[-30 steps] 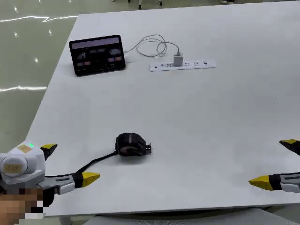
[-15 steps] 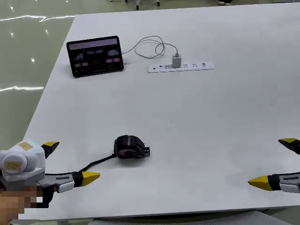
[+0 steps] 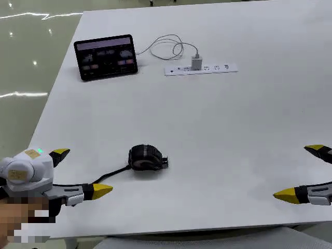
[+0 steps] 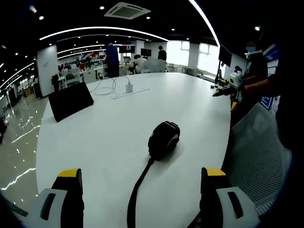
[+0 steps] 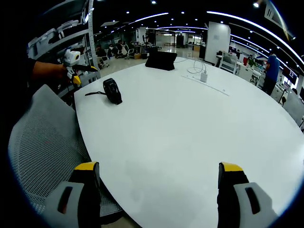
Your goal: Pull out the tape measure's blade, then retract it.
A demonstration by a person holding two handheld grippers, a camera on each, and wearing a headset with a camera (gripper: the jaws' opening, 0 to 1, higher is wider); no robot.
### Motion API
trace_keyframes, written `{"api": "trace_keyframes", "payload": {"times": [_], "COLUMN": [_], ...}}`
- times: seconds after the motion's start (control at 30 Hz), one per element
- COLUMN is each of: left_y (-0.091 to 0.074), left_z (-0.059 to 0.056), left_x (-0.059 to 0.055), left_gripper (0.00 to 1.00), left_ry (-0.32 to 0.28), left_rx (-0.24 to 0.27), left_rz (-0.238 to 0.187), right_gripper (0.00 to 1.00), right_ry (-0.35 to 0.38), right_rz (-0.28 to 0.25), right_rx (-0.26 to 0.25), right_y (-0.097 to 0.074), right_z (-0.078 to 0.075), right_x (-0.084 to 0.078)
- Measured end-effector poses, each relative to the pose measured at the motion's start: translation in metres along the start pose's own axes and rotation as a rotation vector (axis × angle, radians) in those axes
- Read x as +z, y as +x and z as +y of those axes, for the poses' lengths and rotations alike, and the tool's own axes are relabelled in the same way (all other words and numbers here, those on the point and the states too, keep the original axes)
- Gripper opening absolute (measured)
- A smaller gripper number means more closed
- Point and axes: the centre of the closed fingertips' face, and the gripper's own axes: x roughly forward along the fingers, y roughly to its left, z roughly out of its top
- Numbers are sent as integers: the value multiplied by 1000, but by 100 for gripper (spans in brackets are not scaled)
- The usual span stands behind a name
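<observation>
A black tape measure (image 3: 146, 157) lies on the white table (image 3: 218, 119), its black wrist strap (image 3: 111, 174) trailing toward the front left. In the left gripper view the tape measure (image 4: 163, 138) sits ahead between the jaws, with the strap (image 4: 138, 187) running back toward me. My left gripper (image 3: 81, 171) stands open at the table's front left corner, a short way from the tape measure. At the front right edge my right gripper (image 3: 305, 172) is open, far from it. The right gripper view has the tape measure (image 5: 112, 90) at the far left.
A tablet (image 3: 106, 57) stands propped at the back left. A white power strip (image 3: 201, 69) with a plugged charger and a coiled cable (image 3: 168, 50) lies behind the middle. A mesh chair (image 5: 47, 156) sits under the table's front edge.
The left gripper has edged slightly forward and right toward the tape measure. The tape measure and the right gripper have stayed put; the head camera has shifted a little.
</observation>
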Motion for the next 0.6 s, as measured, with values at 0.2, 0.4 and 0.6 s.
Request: {"api": "trace_keyframes", "payload": {"times": [0.2, 0.4, 0.6], "left_y": [7, 18, 30], "left_z": [1, -3, -2], "left_x": [-1, 4, 10], "left_gripper": [100, 100, 100], "left_ry": [-4, 43, 66], "left_rx": [-21, -72, -101], "left_rz": [32, 57, 84], "right_gripper": [100, 98, 98], "right_ry": [-29, -60, -81], "right_rz": [1, 7, 2], "right_rx": [30, 54, 77], "right_y": [7, 16, 25], "right_z": [5, 6, 8], "right_x": [9, 21, 31]}}
